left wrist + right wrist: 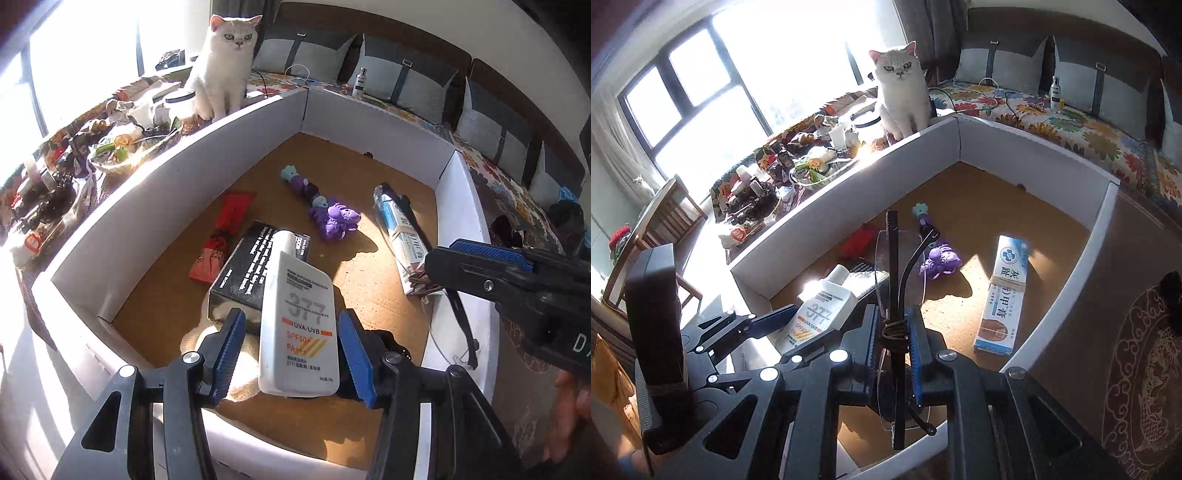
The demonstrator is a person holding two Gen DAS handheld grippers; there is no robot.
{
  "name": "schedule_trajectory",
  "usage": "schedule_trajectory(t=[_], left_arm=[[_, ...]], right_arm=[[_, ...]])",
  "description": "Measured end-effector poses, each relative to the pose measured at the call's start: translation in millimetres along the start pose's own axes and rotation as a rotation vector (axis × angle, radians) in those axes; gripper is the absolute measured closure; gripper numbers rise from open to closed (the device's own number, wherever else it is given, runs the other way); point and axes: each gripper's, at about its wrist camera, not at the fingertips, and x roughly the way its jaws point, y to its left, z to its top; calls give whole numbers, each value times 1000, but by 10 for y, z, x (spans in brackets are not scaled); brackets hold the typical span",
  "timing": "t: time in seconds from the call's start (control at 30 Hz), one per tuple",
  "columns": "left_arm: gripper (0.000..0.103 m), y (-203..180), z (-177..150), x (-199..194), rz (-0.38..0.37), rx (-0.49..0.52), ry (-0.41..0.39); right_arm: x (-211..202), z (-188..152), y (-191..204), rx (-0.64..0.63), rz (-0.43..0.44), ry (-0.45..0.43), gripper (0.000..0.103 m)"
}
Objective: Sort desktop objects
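Sunscreen bottle (298,325) sits between the left tool's (291,354) wide fingers, leaning on a black box (255,273) ahead; smooth, light plastic, best squeezed mid-body. Right tool (894,332) pinches fragile glasses (897,266) by the folded arms

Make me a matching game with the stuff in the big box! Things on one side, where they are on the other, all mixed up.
Things:
1. sunscreen bottle
2. glasses
3. purple toy
4. medicine box

Places:
A. lying flat on the box floor near the right wall
B. between the open fingers of the left hand-held gripper
C. clamped in the right hand-held gripper
D. lying in the middle of the box floor

Pairs: 1-B, 2-C, 3-D, 4-A
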Motion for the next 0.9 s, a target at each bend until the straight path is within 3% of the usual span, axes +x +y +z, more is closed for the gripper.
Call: schedule_trajectory(t=[0.03, 0.1, 0.13, 0.27, 0.33, 0.43, 0.5, 0.57, 0.63, 0.8, 0.9], left_arm=[[45, -23, -38, -19, 10, 20, -26], [30, -90, -95, -64, 38, 55, -46], [24, -108, -118, -89, 40, 51, -56], [23, -285, -190, -266, 36, 35, -114], [23, -508, -246, -411, 7, 65, -162], [23, -978, -345, -602, -51, 142, -209], [19, -1321, -434, -659, -105, 198, -210], [12, -1645, -561, -645, -147, 248, -198], [12, -1945, -698, -557, -165, 293, -172], [12, -2620, -987, -47, -202, 363, -52], [12, -3001, -1084, 282, -202, 403, 6]], right_arm=[[112, -34, -4, -3, -18, 29, 55], [151, -126, -57, -5, -35, 17, 40], [111, -178, -92, 1, -27, -2, 39], [-249, -388, -299, -1, -33, -99, 35], [-526, -549, -473, 1, -75, -186, 22], [-885, -838, -819, 34, -187, -285, 11], [-1041, -1058, -1139, 87, -265, -295, 10], [-1129, -1326, -1494, 138, -342, -259, 10], [-1198, -1661, -1848, 176, -425, -205, 10], [-1375, -2512, -2546, 232, -615, -85, 10], [-1435, -2869, -2814, 296, -664, -32, 10]])
